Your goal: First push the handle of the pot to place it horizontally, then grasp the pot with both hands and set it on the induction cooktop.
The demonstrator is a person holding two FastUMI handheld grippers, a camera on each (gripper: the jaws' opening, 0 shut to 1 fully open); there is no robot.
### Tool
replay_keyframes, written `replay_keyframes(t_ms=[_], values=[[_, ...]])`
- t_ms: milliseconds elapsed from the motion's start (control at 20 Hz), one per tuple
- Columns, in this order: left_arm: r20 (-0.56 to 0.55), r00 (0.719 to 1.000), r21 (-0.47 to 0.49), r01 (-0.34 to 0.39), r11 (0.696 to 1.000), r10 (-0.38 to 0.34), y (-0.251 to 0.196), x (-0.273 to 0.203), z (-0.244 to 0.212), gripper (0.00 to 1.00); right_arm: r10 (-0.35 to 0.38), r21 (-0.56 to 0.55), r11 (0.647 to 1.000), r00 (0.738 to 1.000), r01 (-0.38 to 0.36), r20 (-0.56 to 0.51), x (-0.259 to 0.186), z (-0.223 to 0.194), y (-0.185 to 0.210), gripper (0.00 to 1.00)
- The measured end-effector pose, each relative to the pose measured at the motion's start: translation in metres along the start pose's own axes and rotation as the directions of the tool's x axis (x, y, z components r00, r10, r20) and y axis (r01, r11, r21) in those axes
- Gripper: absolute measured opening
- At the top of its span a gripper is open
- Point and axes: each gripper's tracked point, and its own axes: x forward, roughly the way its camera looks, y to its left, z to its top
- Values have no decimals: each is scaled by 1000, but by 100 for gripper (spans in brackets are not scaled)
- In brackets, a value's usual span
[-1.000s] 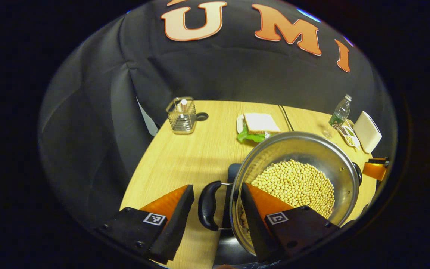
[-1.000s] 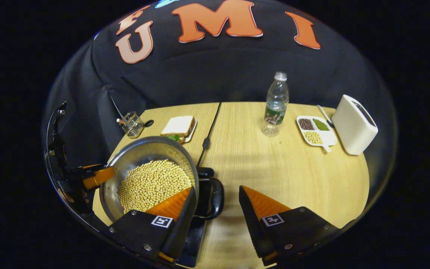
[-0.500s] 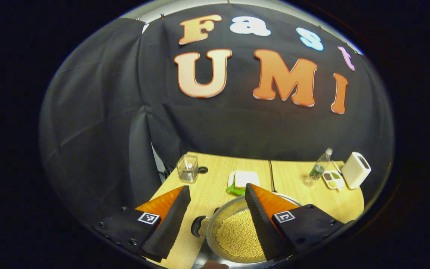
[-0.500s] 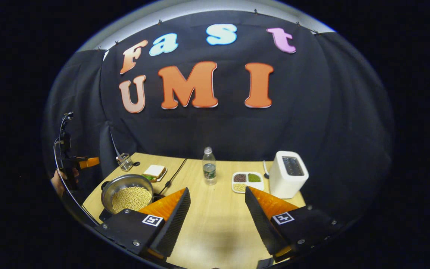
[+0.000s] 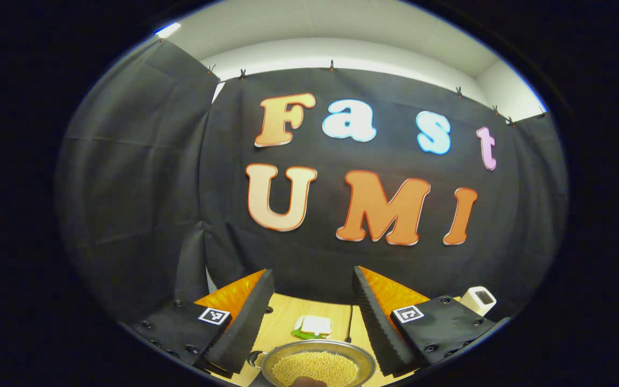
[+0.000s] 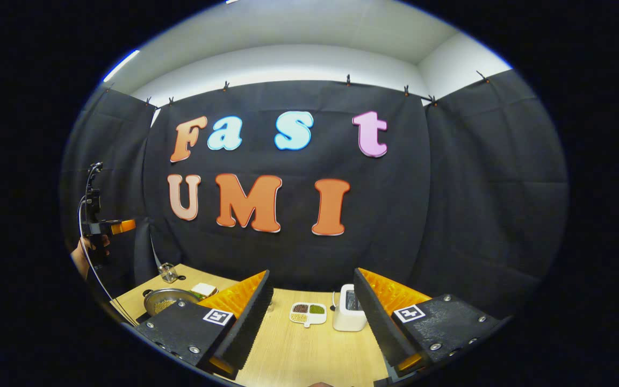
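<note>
Pot (image 5: 317,367) sits on the table (image 5: 280,328) at the bottom edge of the left gripper view, full of pale beans (image 5: 315,370), a dark side handle (image 5: 254,359) sticking out to its left. Cooktop under it can't be made out. Left gripper (image 5: 308,317) is raised above and apart from the pot, fingers spread wide, nothing between them. Sandwich (image 5: 313,325) lies just beyond the pot, a black cable (image 5: 350,322) beside it, toaster (image 5: 479,300) far right.

Right gripper (image 6: 312,317) is also up and away, fingers spread, empty. In the right gripper view the pot (image 6: 167,301) is low left on the table (image 6: 309,349), sandwich (image 6: 204,289) just behind it, glass holder (image 6: 168,272) farther back. Sectioned dish (image 6: 307,313) and toaster (image 6: 348,314) sit between the fingers, well apart from the pot. Left gripper (image 6: 110,227) shows at far left, held by a hand (image 6: 86,252), high above the table.
</note>
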Motion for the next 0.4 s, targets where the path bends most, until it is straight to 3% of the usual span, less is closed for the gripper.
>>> replay_keyframes(t_ms=[400], values=[[254,961,26,104,994,-107,-56,-60,134,95,-11,3,1000,979,11,204,-20,83,5,94]])
